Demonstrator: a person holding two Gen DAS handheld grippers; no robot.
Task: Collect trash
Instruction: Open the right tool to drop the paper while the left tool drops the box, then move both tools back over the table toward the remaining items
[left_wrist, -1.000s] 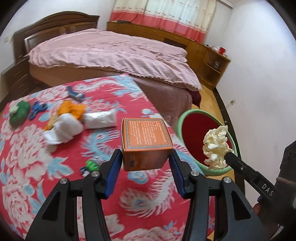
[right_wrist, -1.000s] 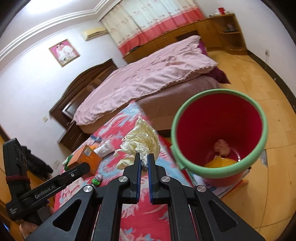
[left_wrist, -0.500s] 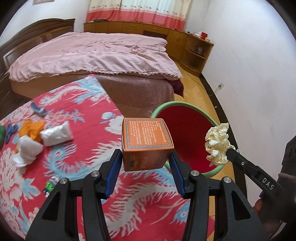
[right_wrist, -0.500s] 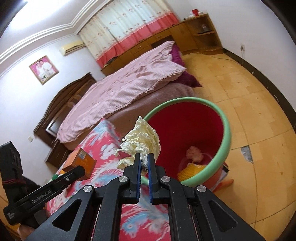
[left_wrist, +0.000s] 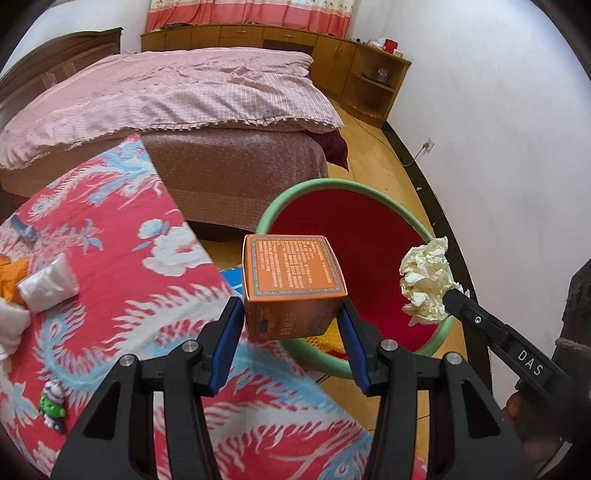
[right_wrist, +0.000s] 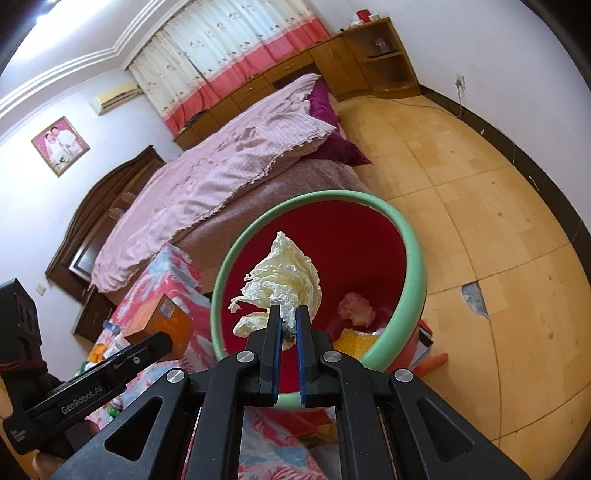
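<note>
Now, materials first. Orange cardboard box (left_wrist: 293, 286): cube-like, printed top, crisp edges. Crumpled paper wad (right_wrist: 280, 286): cream, creased, irregular. Bin (left_wrist: 373, 192): round, red inside, smooth pale-green rim, standing on wooden floor (right_wrist: 480, 184) beside the red floral cloth (left_wrist: 110, 295). Pink and yellow scraps lie at the bin's bottom. Left gripper (left_wrist: 291, 326) clamps the box between blue pads, held in the air over the bin's near rim. Right gripper (right_wrist: 286, 328) is pinched tight on the wad's lower end; the wad sticks up past the fingertips, above the bin's mouth.
</note>
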